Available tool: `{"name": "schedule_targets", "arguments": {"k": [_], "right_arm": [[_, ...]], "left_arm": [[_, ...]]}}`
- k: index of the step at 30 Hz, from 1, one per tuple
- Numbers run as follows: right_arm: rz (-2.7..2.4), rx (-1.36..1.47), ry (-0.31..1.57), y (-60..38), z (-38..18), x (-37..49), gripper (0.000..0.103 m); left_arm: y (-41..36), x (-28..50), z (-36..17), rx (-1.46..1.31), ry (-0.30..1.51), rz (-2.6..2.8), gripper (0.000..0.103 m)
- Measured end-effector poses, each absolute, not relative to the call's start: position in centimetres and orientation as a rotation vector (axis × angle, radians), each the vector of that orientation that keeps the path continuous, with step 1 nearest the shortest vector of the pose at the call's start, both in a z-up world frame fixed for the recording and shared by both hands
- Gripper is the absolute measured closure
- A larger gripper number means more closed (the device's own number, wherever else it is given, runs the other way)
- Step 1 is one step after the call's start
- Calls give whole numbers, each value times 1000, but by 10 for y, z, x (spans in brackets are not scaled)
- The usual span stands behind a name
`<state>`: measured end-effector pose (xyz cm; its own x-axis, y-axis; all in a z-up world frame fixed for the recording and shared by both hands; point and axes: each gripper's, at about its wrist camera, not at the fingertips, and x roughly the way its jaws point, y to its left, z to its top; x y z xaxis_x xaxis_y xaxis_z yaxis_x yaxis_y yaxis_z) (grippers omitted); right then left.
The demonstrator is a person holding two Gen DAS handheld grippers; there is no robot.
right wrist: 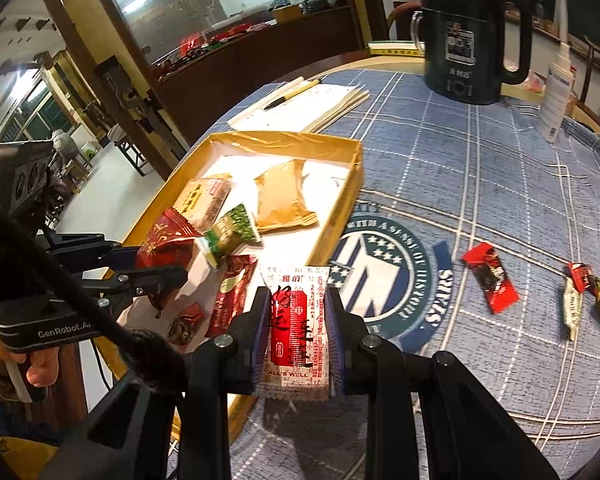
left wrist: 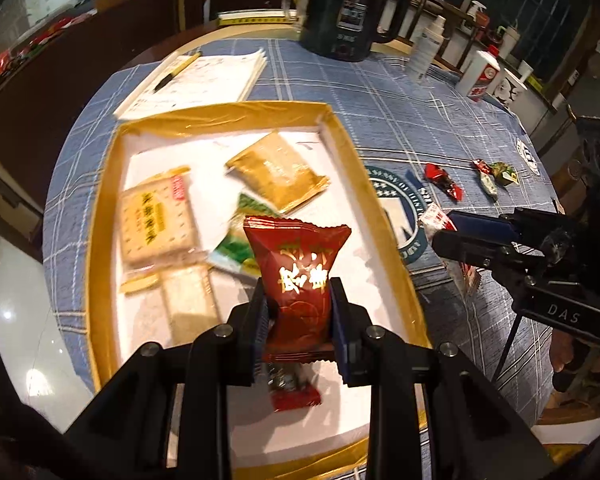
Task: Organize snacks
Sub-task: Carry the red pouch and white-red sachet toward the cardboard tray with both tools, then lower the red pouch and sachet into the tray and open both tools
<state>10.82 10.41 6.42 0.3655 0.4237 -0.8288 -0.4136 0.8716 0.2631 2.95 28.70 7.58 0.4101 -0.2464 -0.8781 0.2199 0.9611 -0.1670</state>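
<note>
My left gripper (left wrist: 299,286) is shut on a dark red snack packet (left wrist: 300,272) and holds it above the gold-rimmed tray (left wrist: 104,216). The tray holds a cracker pack (left wrist: 156,220), a tan packet (left wrist: 278,170), a green packet (left wrist: 236,248) and a small red candy (left wrist: 294,390). My right gripper (right wrist: 298,298) is shut on a white-and-red sachet (right wrist: 296,328), just right of the tray's edge (right wrist: 340,208). It shows in the left wrist view (left wrist: 446,228); the left gripper shows in the right wrist view (right wrist: 156,268).
Loose candies lie on the blue checked cloth: a red one (right wrist: 490,282) and a small cluster (right wrist: 584,292), also in the left wrist view (left wrist: 444,182). A dark kettle (right wrist: 468,40), a spray bottle (right wrist: 556,92) and papers with a pen (right wrist: 300,108) stand at the back.
</note>
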Motion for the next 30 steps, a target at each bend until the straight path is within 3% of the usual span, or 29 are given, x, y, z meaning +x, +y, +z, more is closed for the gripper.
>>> {"name": "schedule_targets", "arguments": {"k": [18, 30], "right_arm": [[675, -38, 1150, 162, 42, 79, 77], [714, -72, 1190, 176, 32, 66, 77]], "left_arm": [[358, 17, 64, -82, 1144, -164, 73], [365, -3, 46, -57, 1226, -198, 73]]}}
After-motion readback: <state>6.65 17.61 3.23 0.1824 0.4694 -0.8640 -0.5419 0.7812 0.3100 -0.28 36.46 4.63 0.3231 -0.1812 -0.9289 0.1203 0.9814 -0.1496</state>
